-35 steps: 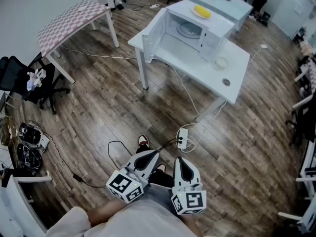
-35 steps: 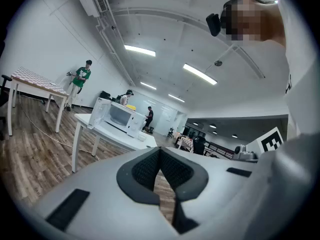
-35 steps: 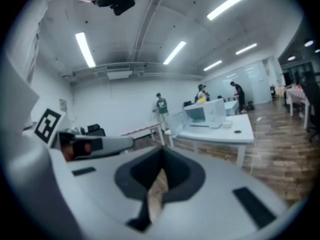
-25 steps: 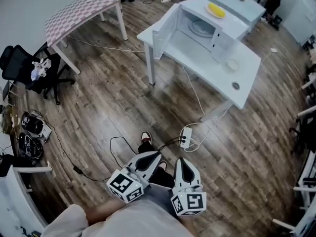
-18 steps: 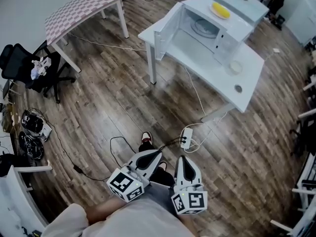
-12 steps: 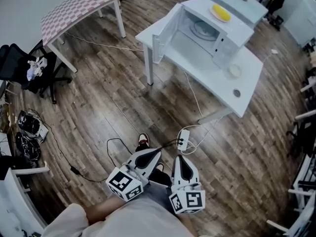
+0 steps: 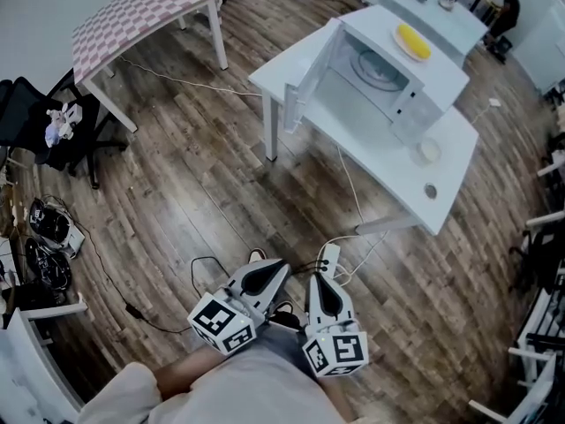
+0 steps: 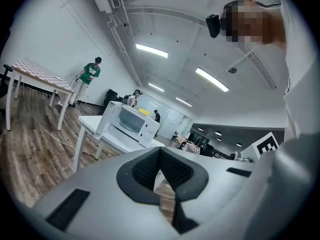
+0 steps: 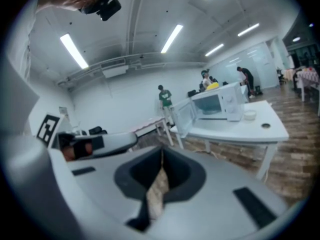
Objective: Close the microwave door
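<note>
boxy white microwave (image 7: 388, 69) sits on a glossy white worktop (image 7: 450, 162), well apart from both claws, its flat door (image 7: 305, 82) swung wide open. left claw (image 7: 279, 267) and right claw (image 7: 317, 279) pressed together, empty, over plank wood floor (image 7: 177, 175).

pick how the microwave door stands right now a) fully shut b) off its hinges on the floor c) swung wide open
c: in the head view the microwave door stands swung out from the microwave, and the glass turntable inside shows.
</note>
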`<state>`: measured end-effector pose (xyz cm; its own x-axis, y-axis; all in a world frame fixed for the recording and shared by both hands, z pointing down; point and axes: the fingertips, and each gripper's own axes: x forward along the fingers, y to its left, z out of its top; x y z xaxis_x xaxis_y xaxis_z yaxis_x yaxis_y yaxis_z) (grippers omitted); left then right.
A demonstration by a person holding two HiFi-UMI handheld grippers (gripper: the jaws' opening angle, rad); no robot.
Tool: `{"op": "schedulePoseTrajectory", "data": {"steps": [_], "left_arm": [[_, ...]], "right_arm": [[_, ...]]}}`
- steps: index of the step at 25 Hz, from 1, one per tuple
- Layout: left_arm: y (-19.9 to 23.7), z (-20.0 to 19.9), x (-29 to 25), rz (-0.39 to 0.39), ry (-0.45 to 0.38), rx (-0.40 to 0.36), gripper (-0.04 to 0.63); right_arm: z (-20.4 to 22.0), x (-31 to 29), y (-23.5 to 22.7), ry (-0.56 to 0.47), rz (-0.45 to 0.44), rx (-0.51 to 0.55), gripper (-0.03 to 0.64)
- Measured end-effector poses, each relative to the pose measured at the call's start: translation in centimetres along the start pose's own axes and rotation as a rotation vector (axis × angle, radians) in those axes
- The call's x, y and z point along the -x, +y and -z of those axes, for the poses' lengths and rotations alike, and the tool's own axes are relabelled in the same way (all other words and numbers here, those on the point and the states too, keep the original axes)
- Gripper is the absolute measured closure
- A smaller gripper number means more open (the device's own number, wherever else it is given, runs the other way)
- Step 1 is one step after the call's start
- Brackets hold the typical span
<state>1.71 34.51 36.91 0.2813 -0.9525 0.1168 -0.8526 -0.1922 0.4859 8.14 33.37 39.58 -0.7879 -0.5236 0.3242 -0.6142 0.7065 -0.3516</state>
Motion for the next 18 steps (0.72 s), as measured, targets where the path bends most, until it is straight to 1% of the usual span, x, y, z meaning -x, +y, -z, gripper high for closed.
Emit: {"op": "schedulePoseTrajectory", "data": {"steps": [8, 14, 18], "left_arm": [[4.6, -3.1, -1.7, 0.019, -0.007, 0.016, 0.577], [7.8, -6.0, -2.1, 0.041, -0.039, 0.018, 0.577], [9.6, -7.4, -1.8, 0.049, -0.056, 0.027, 0.577]], "right_arm": [[-2.1, -5.3, 0.8, -0.001, 0.01, 0.012, 0.592], [-4.1, -9.2, 2.1, -0.017, 0.012, 0.045, 0.594], [-4.7, -11.1, 3.4, -0.015, 0.004, 0.059, 0.594]]}}
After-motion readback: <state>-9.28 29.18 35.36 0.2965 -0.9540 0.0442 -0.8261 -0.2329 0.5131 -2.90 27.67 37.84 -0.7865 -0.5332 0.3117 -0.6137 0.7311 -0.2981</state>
